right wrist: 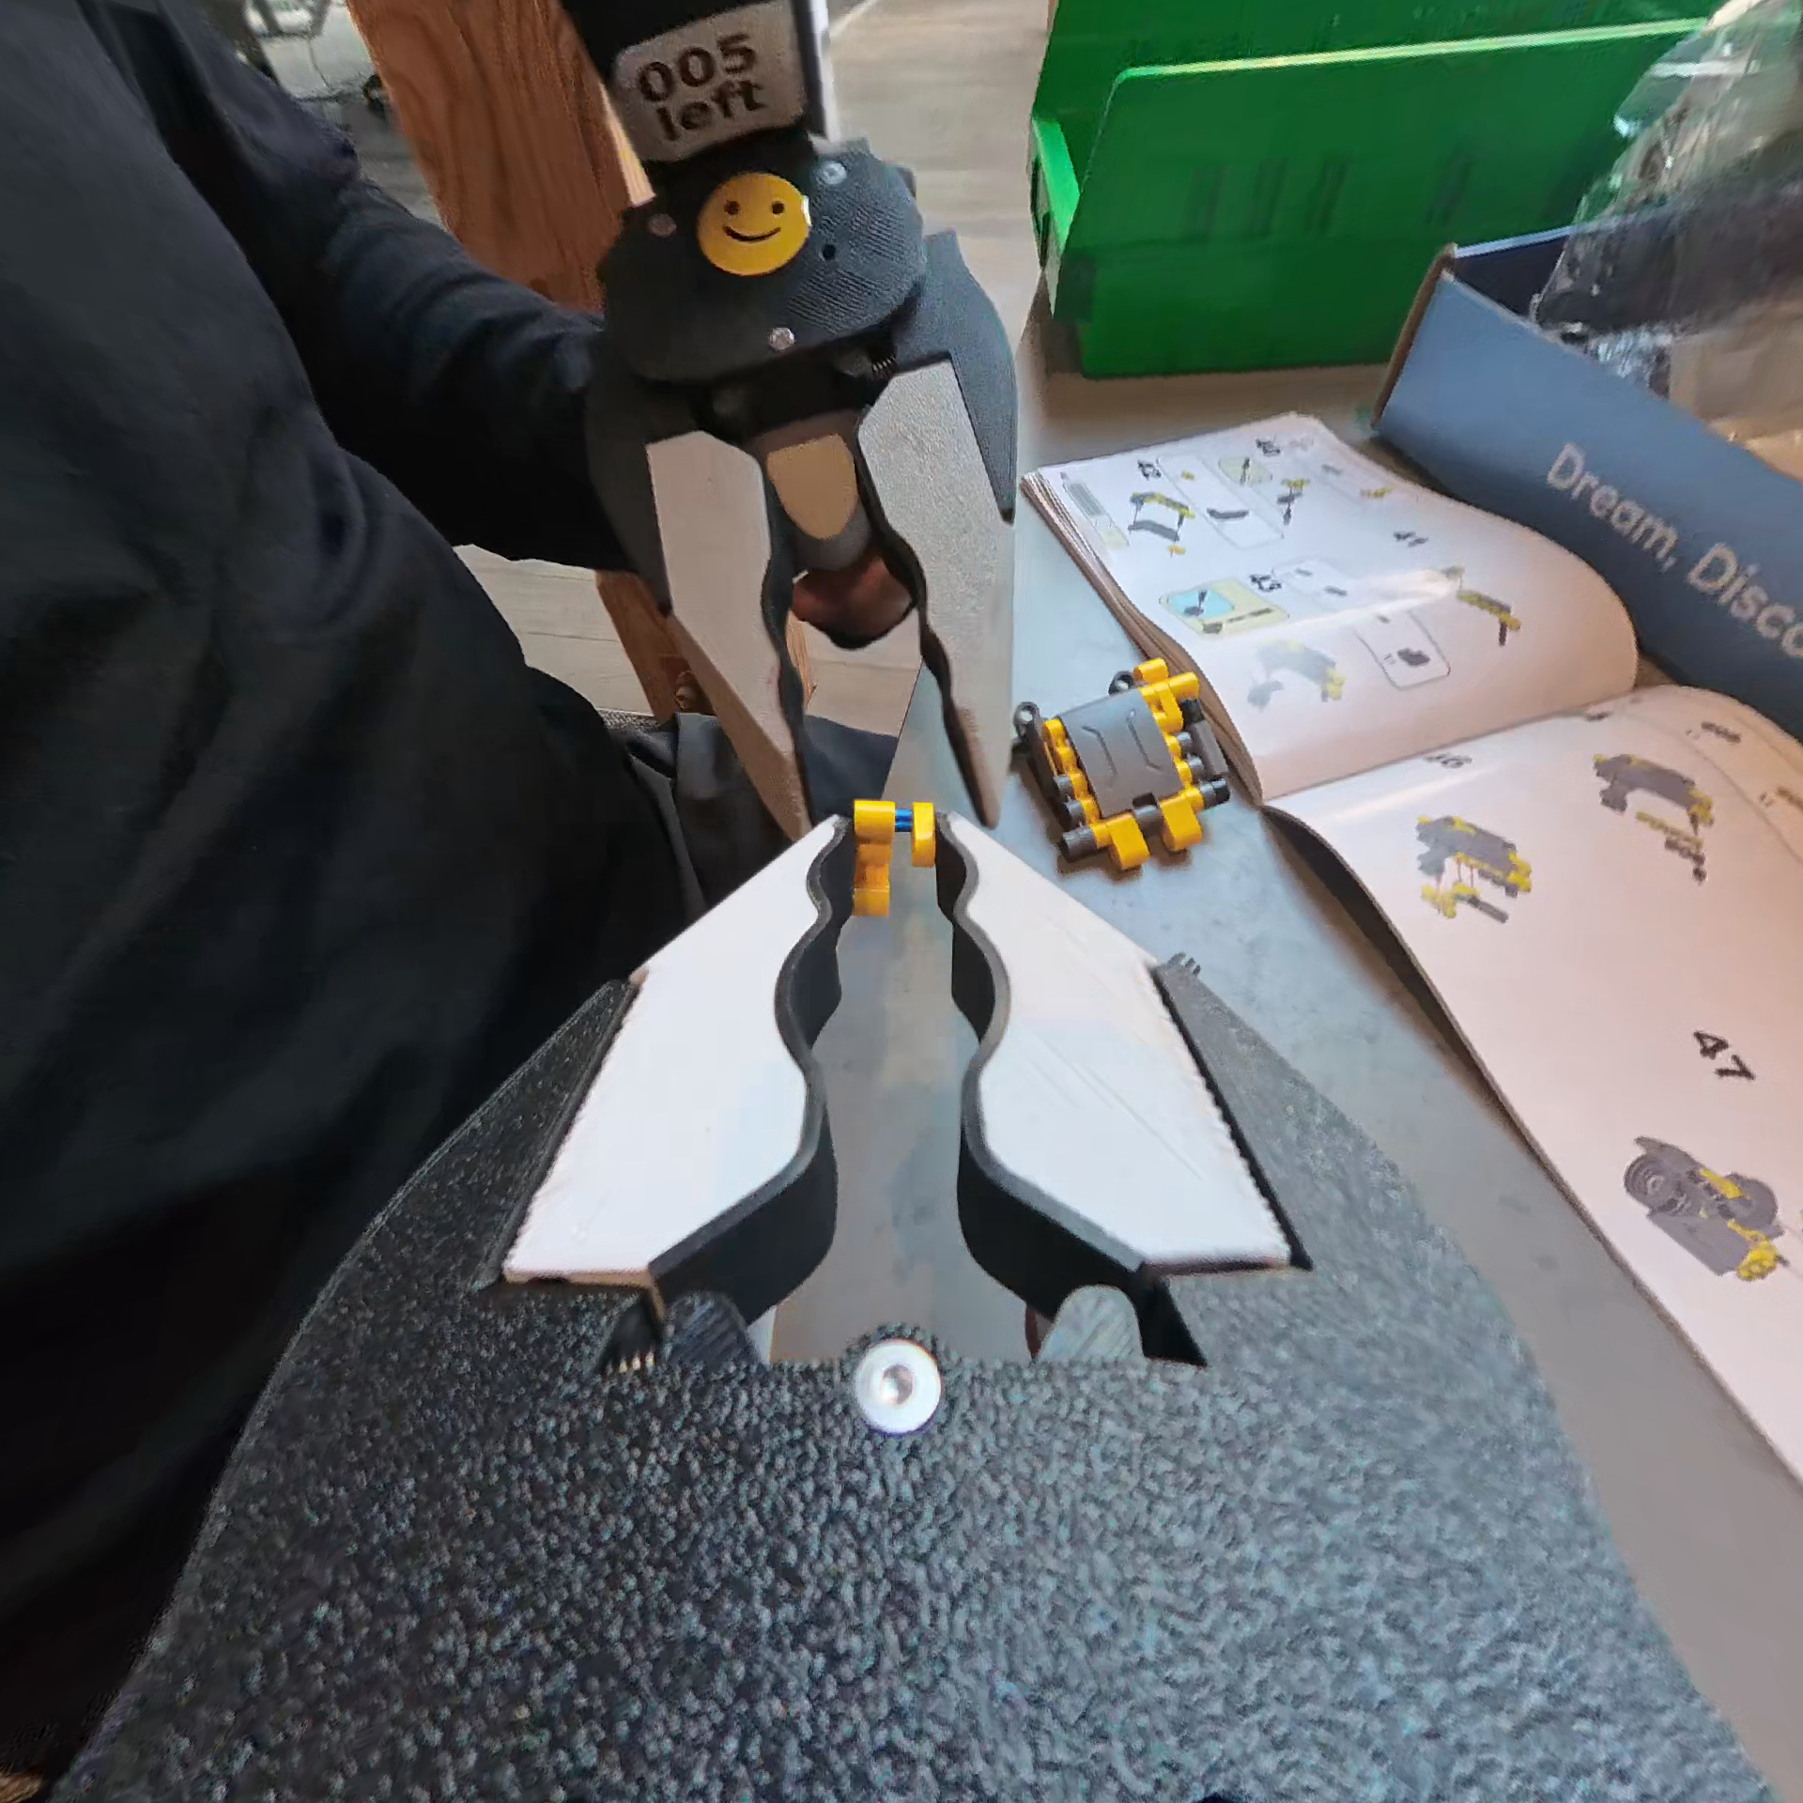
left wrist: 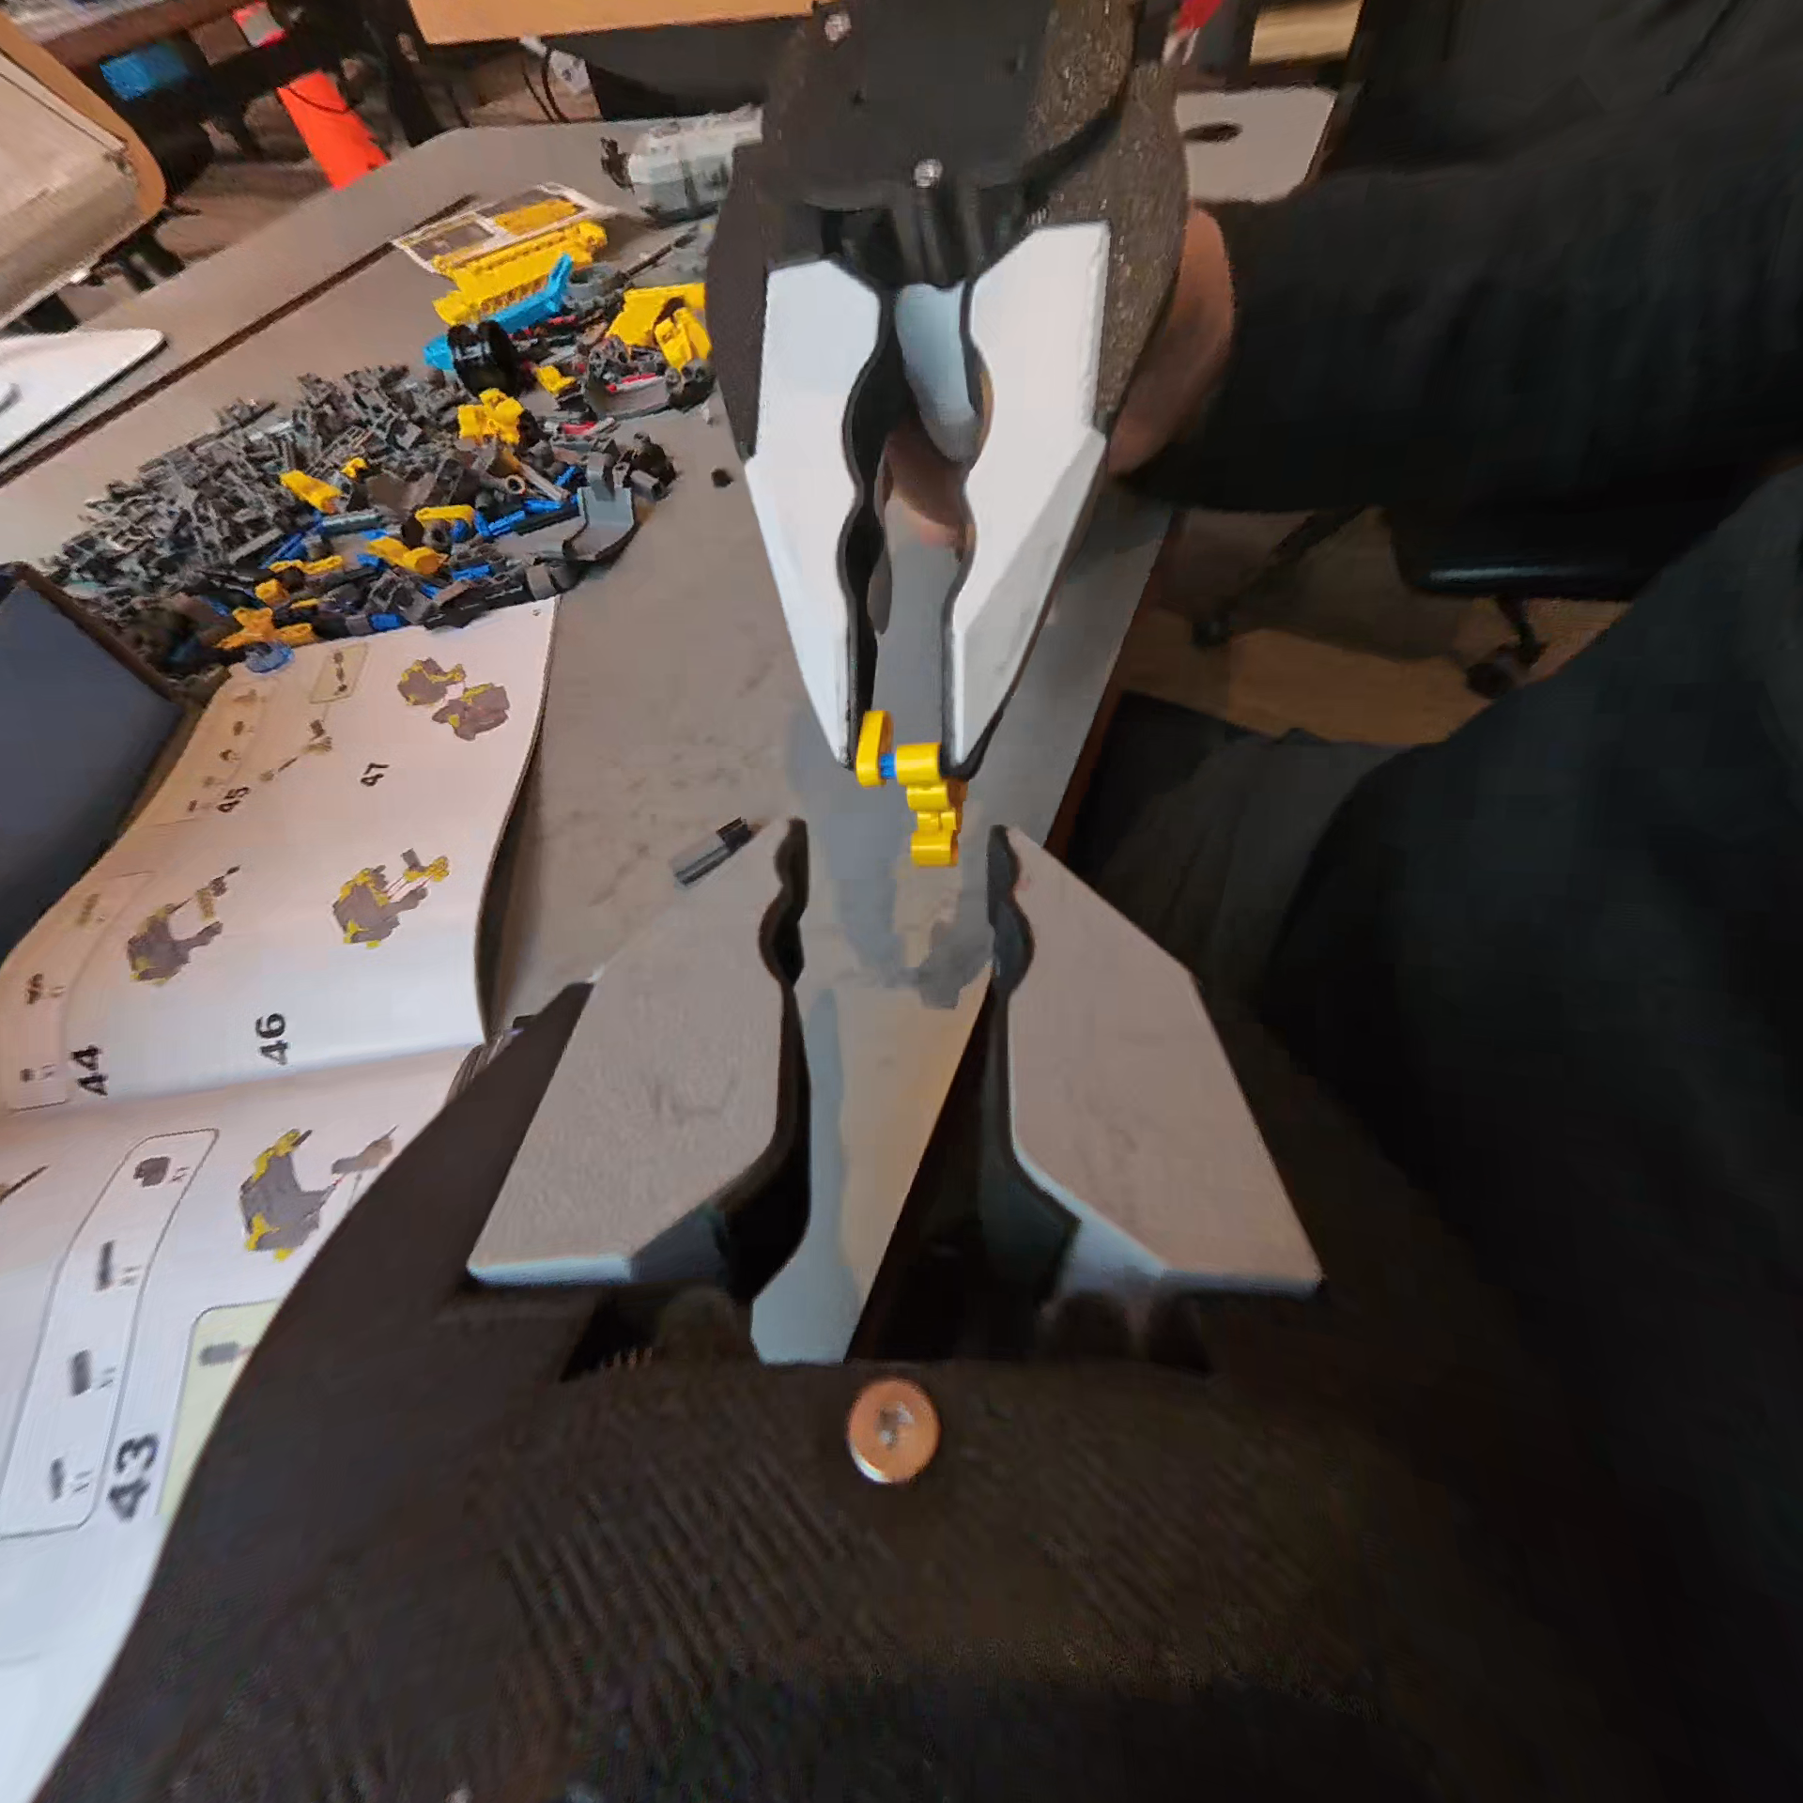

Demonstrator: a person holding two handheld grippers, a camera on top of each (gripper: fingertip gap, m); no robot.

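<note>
My right gripper (right wrist: 893, 827) is shut on a small yellow assembly (right wrist: 868, 863): two yellow pieces joined by a blue pin (right wrist: 902, 818), pinched at the fingertips above the grey table (right wrist: 1268, 976). In the left wrist view the same assembly (left wrist: 927, 795) hangs from the right gripper's tips, which come in from the top. My left gripper (left wrist: 896, 834) is open and empty. Its tips sit just short of the assembly, one on each side, facing the right gripper tip to tip.
A pile of grey, yellow and blue pieces (left wrist: 322, 507) lies far left. An open instruction booklet (right wrist: 1463, 781) lies beside a part-built grey-and-yellow module (right wrist: 1122, 771). A small dark pin (left wrist: 712, 854) lies loose. A green bin (right wrist: 1317, 195) and a dark blue box (right wrist: 1610, 507) stand behind. Only a small space, under 4 cm, lies between the two pairs of fingers.
</note>
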